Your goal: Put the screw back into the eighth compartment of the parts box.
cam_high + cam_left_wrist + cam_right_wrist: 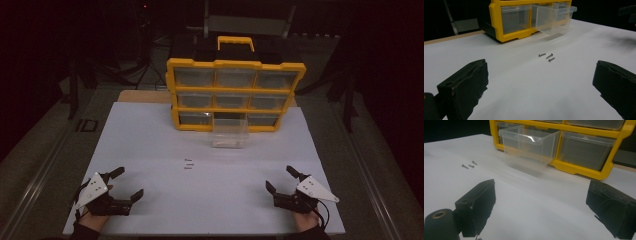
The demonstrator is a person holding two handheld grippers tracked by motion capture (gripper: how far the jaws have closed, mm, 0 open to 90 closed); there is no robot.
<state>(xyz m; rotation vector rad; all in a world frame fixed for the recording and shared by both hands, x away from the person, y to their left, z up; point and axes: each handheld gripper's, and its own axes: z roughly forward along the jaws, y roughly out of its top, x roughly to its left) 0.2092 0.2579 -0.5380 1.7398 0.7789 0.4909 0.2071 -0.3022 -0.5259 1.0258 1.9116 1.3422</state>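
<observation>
Three small screws (189,163) lie at the middle of the white tabletop (150,145), at twelve o'clock from me, before the pulled-out clear drawer (229,134). Both my left gripper (124,184) and right gripper (281,179) are released, empty. The screws look light, hard, prone to roll; I'd pinch one across its shank.

Dim, dark-edged high view; gripper views brighter, with soft shadows and blurred foreground.

A yellow organizer (235,64) stands upright at the far end of the white counter (150,140), well ahead of the left tool (130,181) and the right tool (279,177). Its clear drawers (194,76) sit in three rows, and a yellow handle (235,41) tops it. Dim floor (45,130) lies outward of the left tool.
</observation>
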